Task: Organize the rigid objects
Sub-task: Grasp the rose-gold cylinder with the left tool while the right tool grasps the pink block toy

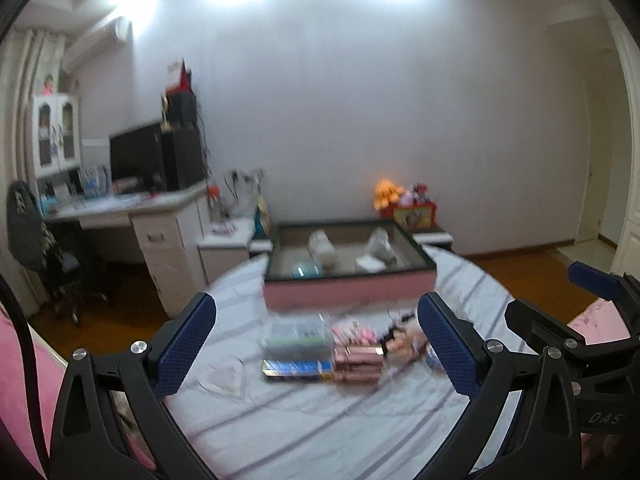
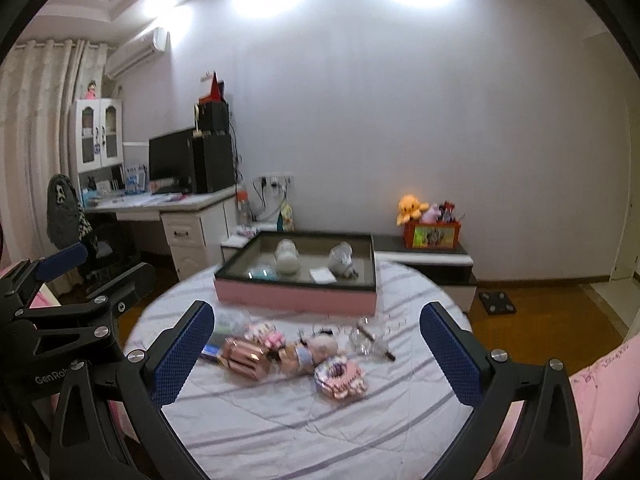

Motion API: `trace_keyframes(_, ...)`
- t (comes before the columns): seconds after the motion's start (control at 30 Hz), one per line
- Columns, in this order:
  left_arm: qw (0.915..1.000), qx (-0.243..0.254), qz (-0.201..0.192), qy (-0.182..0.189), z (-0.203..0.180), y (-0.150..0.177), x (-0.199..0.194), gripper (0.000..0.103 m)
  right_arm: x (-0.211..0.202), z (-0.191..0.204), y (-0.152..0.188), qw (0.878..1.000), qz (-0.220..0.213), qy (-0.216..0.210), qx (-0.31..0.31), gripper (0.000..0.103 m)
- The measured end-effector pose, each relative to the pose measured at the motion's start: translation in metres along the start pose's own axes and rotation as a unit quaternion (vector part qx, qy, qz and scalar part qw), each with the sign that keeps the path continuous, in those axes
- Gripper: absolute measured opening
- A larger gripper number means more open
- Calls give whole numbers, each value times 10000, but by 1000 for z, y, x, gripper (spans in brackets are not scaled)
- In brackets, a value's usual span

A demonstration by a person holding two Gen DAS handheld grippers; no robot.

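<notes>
hovering with jaws spread wide and empty: right gripper (image 2: 316,354), left gripper (image 1: 316,350), likely sizing up a first pick. lying jumbled mid-table, near side of pink tray (image 2: 296,300): rose-gold box (image 2: 244,354), donut-shaped trinket (image 2: 340,376).

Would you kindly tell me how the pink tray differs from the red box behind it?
The pink tray is wide, shallow and sits on the striped table; the red box is smaller, taller and sits on the low cabinet. The tray holds jars and bags; the box holds plush toys. Both are open-topped.
</notes>
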State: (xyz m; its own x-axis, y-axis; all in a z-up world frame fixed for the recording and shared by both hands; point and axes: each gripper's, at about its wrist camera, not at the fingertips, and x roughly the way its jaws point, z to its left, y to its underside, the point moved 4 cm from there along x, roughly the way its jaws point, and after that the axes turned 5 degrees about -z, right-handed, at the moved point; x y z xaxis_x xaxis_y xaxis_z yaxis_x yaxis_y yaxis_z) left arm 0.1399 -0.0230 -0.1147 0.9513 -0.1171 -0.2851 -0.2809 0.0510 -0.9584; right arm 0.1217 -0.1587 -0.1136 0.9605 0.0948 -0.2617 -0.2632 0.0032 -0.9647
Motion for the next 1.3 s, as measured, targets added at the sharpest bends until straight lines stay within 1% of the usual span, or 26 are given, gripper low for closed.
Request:
trace_keyframes(0.1,9987,-79,472,157,-3,23,27,102,17,-8,20,9996,262,7,45,103)
trace_keyframes(0.17,9967,-85,790,191,-8,39,45,102,28,-14,33,9990,435,14,76,103)
trace_keyframes(0.27,9931,-89,1150,221,-15,60,68,102,47,-24,55,9969,770,38,179,103)
trace_keyframes(0.37,9888,-97,1470,261,-21,76,90,102,63,-33,71,9942,1043,85,257,103)
trace_keyframes(0.5,9835,-155,1771,336,-24,89,113,102,84,-43,87,9903,1338,110,367,103)
trace_keyframes(0.6,9817,-134,1866,346,-26,91,126,101,96,-47,97,9872,1532,130,425,103)
trace_keyframes(0.7,9806,-72,1918,391,-30,92,136,93,107,-49,101,9844,1687,126,475,103)
trace_keyframes(0.77,9793,38,1974,438,-34,92,142,78,113,-49,103,9832,1759,142,458,103)
trace_keyframes(0.8,9800,167,1947,382,-36,92,144,73,116,-49,103,9825,1805,142,444,103)
trace_keyframes(0.87,9785,363,1986,423,-43,92,147,56,121,-47,103,9809,1890,112,437,103)
trace_keyframes(1.0,9779,329,1998,518,-41,90,148,56,130,-48,100,9794,1984,109,360,103)
trace_keyframes(1.07,9782,300,1986,532,-39,90,147,55,135,-50,100,9771,2097,129,334,103)
trace_keyframes(1.17,9784,268,1985,507,-36,89,143,55,143,-48,102,9733,2270,21,330,103)
trace_keyframes(1.23,9785,243,1985,512,-35,90,143,55,147,-45,105,9708,2384,-33,268,95)
trace_keyframes(1.3,9785,258,1983,504,-36,90,142,55,148,-43,107,9695,2446,12,168,80)
